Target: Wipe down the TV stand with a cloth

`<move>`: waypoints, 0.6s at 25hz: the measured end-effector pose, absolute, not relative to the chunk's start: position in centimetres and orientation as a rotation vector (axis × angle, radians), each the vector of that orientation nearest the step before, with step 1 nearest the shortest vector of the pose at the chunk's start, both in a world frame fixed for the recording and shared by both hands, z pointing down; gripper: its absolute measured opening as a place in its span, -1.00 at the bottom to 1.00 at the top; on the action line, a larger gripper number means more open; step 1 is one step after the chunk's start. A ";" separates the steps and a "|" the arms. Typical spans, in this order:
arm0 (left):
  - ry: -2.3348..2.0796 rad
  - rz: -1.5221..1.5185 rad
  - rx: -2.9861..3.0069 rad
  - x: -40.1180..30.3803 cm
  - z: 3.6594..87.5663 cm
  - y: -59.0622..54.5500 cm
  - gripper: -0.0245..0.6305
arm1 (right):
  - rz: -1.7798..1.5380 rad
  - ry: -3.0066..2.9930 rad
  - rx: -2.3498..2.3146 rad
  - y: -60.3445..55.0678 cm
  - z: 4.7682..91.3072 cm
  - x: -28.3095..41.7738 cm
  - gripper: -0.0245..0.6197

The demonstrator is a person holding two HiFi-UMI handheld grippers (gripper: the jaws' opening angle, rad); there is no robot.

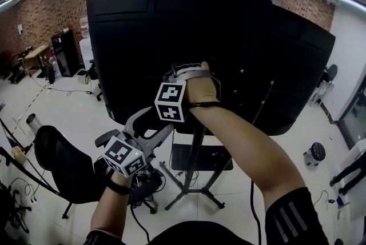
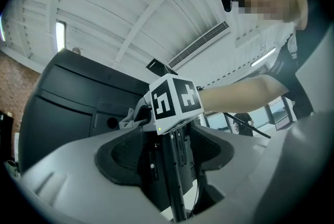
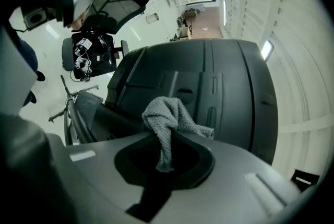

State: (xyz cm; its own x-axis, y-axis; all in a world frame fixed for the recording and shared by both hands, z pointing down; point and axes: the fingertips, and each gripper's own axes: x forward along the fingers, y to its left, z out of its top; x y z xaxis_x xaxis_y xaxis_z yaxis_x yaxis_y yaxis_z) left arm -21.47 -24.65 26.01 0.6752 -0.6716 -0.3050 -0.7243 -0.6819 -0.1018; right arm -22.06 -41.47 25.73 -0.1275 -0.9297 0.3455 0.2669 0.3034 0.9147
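The fingers of my right gripper pinch a grey, nubbly cloth. Its bunched end sticks out ahead of them, against the black back of the TV. My left gripper is lower, its fingers spread with nothing between them, pointing up the column of the TV stand toward the right gripper's marker cube.

Chair, TV stand on floor

Sleeve: black with grey stripes;
Wrist strap: black, just beside the right cube;
Cubes: white, black square markers;
Left gripper: grey shell, black pads
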 end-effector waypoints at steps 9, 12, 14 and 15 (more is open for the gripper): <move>1.078 0.369 -2.705 -19.5 25.9 -24.9 0.02 | -1.169 -1.273 0.715 -40.4 25.4 -19.7 -0.83; 1.069 0.363 -2.709 -18.8 25.4 -24.4 0.02 | -1.213 -1.413 0.742 -38.5 25.0 -19.8 -0.83; 1.045 0.362 -2.706 -18.1 25.3 -24.2 0.02 | -1.216 -1.540 0.763 -36.8 24.7 -19.3 -0.83; 1.033 0.360 -2.703 -17.8 25.2 -24.1 0.01 | -1.198 -1.615 0.774 -36.0 24.4 -18.9 -0.83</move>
State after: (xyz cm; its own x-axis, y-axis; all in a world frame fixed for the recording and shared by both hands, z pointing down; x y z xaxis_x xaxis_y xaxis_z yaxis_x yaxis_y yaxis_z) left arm -17.79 -24.05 25.16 0.7221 -0.6208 -0.3053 -0.6760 -0.7269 -0.1207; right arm -18.88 -35.96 24.42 -0.3513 -0.8815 0.3155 0.0463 0.3202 0.9462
